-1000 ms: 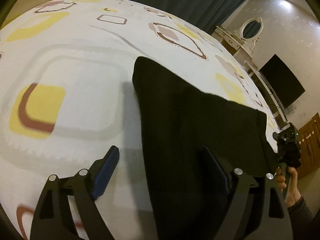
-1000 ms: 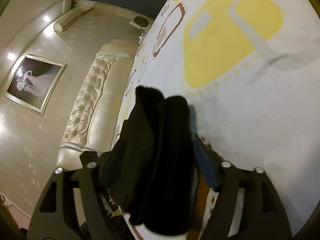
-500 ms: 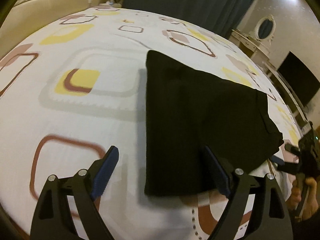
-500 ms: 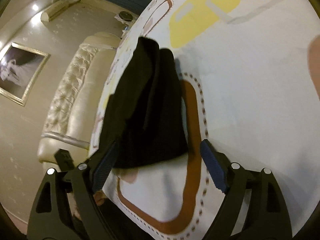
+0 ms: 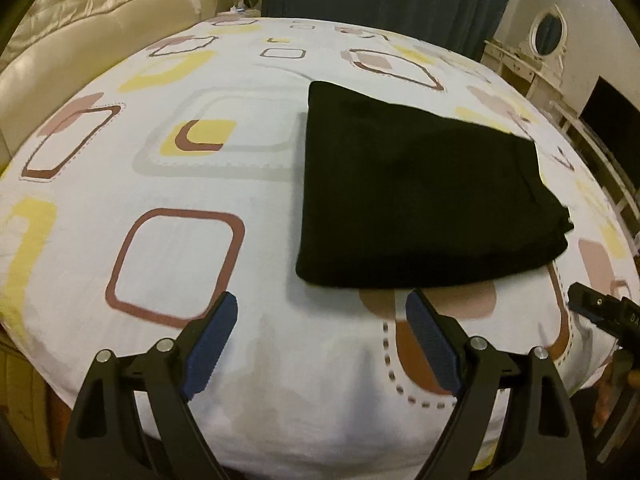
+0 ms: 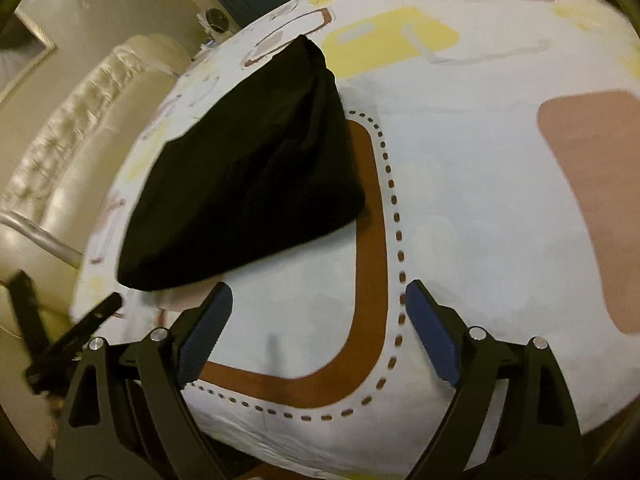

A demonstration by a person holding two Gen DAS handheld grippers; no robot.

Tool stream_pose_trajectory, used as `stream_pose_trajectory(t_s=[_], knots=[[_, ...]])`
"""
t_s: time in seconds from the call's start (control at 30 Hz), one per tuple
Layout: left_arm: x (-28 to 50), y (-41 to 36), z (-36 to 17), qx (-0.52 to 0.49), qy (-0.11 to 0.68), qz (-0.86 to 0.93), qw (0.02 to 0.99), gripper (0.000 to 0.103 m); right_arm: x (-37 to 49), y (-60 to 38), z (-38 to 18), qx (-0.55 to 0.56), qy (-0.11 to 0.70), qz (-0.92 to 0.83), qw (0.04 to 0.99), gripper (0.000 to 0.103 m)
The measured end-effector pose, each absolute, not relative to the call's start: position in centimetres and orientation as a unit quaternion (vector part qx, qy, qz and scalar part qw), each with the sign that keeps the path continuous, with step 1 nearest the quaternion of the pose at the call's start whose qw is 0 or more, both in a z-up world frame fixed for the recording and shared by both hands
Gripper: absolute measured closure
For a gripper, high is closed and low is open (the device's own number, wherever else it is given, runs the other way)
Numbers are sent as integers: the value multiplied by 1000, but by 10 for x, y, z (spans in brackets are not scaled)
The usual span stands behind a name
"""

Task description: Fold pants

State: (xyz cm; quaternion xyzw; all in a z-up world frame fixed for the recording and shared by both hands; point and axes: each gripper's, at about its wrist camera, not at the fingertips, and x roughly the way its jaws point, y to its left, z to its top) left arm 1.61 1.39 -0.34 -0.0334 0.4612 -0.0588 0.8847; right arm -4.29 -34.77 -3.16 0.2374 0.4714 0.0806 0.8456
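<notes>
Folded black pants [image 5: 416, 196] just beyond left hand-held gripper [image 5: 320, 320], apparently untouched.

Almost no readable text was there. In the left wrist view, faint white letters, maybe "DA", stood on the black body of the right claw [image 5: 600, 309] at the frame's right edge, cut off and too small to be sure. Bed sheet [image 5: 280, 208] carried only printed squares and dashes, no words or numbers.
</notes>
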Motion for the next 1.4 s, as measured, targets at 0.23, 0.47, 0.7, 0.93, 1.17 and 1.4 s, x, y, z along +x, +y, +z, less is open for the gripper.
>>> stream_pose_trajectory(t_s=[0.23,0.47,0.7,0.93,1.17,1.4], knots=[[4,8,8,-9,440,-43,897,18,-65,-328,-21,160,455,35,875,12],[-1,5,11,0,418,-34,908,18,-74,-319,-13,92,425,11,900,11],[-5,-5,10,11,422,-54,905,18,-74,-310,-18,77,421,25,903,11],[-11,-7,12,1,411,-35,911,18,-71,-317,-19,98,428,24,898,11],[-19,-11,17,3,408,-36,912,18,-67,-319,-17,92,423,27,901,11],[-20,-22,16,30,411,-42,910,18,-69,-311,-19,85,427,36,900,11]])
